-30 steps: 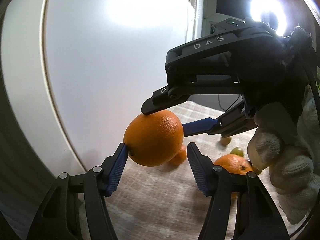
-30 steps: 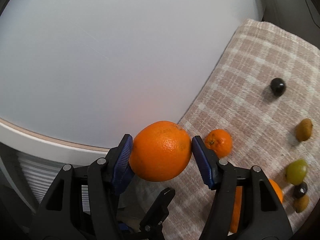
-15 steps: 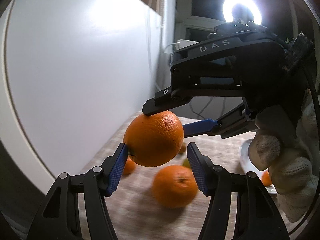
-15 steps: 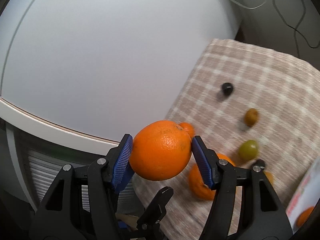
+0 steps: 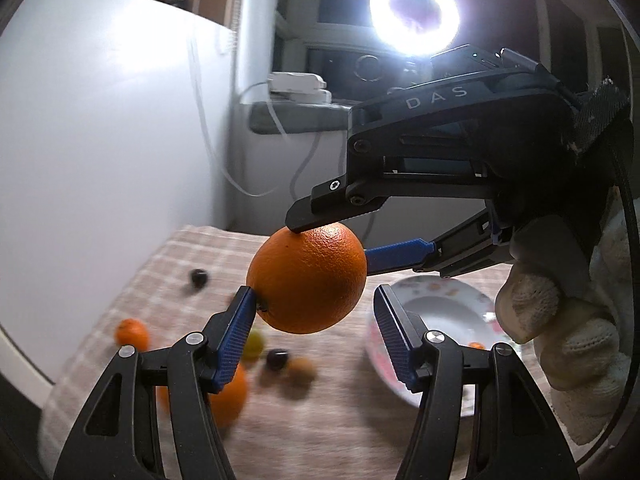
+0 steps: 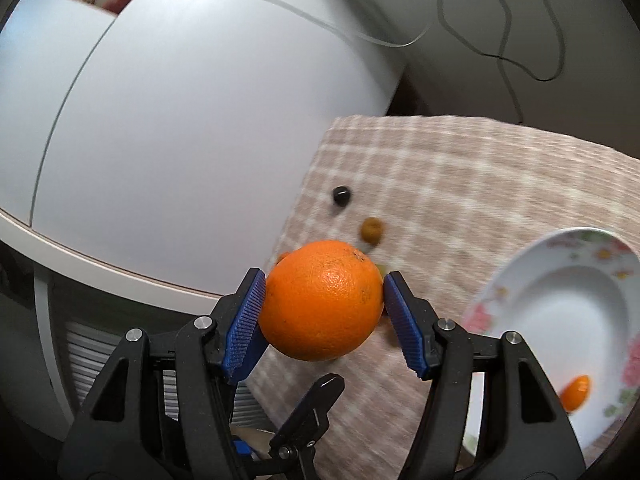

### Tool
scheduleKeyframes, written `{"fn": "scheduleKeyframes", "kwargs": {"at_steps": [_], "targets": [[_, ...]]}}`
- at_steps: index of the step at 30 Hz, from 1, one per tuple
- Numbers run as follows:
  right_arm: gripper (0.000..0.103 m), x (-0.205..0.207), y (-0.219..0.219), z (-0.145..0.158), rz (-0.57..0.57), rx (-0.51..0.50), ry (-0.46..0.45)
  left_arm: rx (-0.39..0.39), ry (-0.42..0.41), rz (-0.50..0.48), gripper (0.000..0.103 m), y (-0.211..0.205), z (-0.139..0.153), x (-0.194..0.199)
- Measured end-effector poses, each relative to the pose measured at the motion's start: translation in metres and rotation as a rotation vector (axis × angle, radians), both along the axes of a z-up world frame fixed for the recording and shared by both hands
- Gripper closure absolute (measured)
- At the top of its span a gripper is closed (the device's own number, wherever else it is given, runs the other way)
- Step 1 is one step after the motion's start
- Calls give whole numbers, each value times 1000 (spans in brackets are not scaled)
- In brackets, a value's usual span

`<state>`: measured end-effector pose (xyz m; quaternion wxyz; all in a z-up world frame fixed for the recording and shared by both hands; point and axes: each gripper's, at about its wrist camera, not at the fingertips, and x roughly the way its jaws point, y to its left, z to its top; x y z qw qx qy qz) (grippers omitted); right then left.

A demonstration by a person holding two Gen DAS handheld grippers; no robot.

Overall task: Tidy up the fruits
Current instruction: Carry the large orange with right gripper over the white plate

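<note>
1. Left wrist view: the large round orange (image 5: 307,280) hangs in the air above the checked beige cloth (image 5: 344,420), pinched top and right by the right hand-held gripper (image 5: 332,236), which a white knitted glove (image 5: 568,344) holds.
2. The left hand-held gripper (image 5: 316,328) stands spread; its left blue pad touches the orange, the right pad is apart from it.
3. On the cloth, blurred: a second orange (image 5: 228,396) near left, a small mandarin (image 5: 132,334), two dark berries, and a white flowered plate (image 5: 440,308) on the right.
4. Right wrist view: the right hand-held gripper (image 6: 323,312) clamps the orange (image 6: 322,300) between both blue pads, above the cloth's near left edge (image 6: 460,184); the plate (image 6: 568,320) lies right, holding a small orange fruit (image 6: 576,392).
</note>
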<state>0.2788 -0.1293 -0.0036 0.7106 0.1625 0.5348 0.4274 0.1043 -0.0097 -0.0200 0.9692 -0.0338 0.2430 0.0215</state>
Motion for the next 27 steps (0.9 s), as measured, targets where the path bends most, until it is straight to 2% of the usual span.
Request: {"fn": "scheduleKeyframes", "kwargs": {"at_steps": [6,11,17,27], "targets": [[39,11,-39,-9,-63,-9,13,-21,35,-75,42,-22,-4,25],[39,20,-61,-23,-102,-10,35,-40,65,-111,42,-51,-20,44],[39,26,-80,-36,-135,-23,57,-66,108,-153,42,-62,-35,57],[39,33,-109,-52,-195,-28,82,-104,162,-216,42,-79,-44,78]]}}
